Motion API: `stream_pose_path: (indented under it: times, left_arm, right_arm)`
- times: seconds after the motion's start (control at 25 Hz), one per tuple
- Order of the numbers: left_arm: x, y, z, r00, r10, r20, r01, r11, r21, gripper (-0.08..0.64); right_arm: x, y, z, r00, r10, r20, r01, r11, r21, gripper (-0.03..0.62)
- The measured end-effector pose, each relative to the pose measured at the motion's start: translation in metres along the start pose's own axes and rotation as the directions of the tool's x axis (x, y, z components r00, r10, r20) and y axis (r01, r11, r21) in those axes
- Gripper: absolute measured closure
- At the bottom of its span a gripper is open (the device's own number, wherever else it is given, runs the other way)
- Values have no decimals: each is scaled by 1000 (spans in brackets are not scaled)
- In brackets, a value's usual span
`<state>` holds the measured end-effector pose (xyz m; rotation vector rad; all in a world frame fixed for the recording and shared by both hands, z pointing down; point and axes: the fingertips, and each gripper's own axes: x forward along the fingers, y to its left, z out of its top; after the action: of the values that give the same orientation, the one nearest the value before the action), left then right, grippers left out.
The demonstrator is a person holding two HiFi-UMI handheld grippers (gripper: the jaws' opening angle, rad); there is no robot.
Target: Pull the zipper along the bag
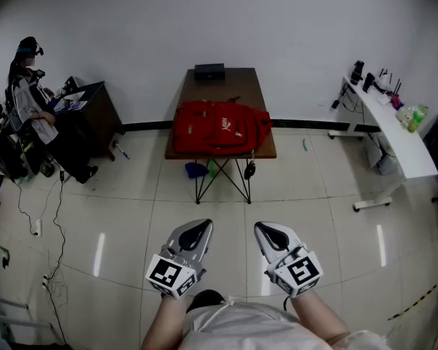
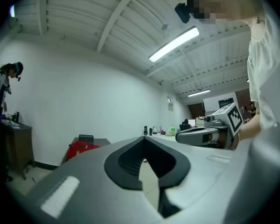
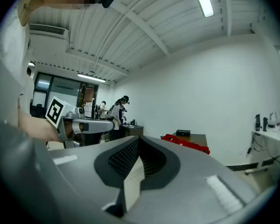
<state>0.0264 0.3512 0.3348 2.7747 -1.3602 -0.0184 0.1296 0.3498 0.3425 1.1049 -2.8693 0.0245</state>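
Bright, even light from ceiling tubes (image 2: 173, 43). Streak glare on floor (image 1: 100, 252). Fisheye bending, dark vignette at edges. Nearest the lens, left tongs (image 2: 144, 143) look soft.

left gripper (image 1: 198, 230): jaws together, empty | right gripper (image 1: 269, 232): jaws together, empty

Behind the brown folding table (image 1: 220, 91), plain white wall (image 1: 204, 20) with black skirting (image 1: 142, 127) at its foot; under and all round the table, pale glossy floor tiles (image 1: 131, 195); well left of it, a dark desk (image 1: 91, 119) with a person (image 1: 25, 86) beside, cables (image 1: 58, 210) trailing nearby; well right of it, a long white desk (image 1: 398, 133); overhead, ribbed white ceiling (image 2: 84, 13) and a lit strip light (image 2: 173, 44)
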Motion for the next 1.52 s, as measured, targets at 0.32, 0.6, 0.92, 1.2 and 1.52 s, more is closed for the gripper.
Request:
stream_pose_path:
  times: [0.32,0.6,0.92,1.2,1.52]
  left_arm:
    - [44,50,-17,1000,22,-22,-22,1000,-12,554]
    - [127,166,-27,1000,-1,-8,1,1000,-8,554]
    - [247,314,-12,998,-66,-21,66,998,0,554]
    - [316,405,-23,993,-85,-78,83,996,-29,554]
    - [381,457,-64,982,-87,-167,74,994,-79,554]
  right_arm:
    - [59,-46,-24,999,26,-32,-24,997,72,589]
    - [173,-114,-30,999,-8,-44,10,999,46,589]
    - [337,-212,-15,997,-24,-78,29,997,74,589]
    - [431,-271,-20,992,-29,-121,39,996,81,589]
    - [493,-336,-52,974,-4,-225,18,998,60,589]
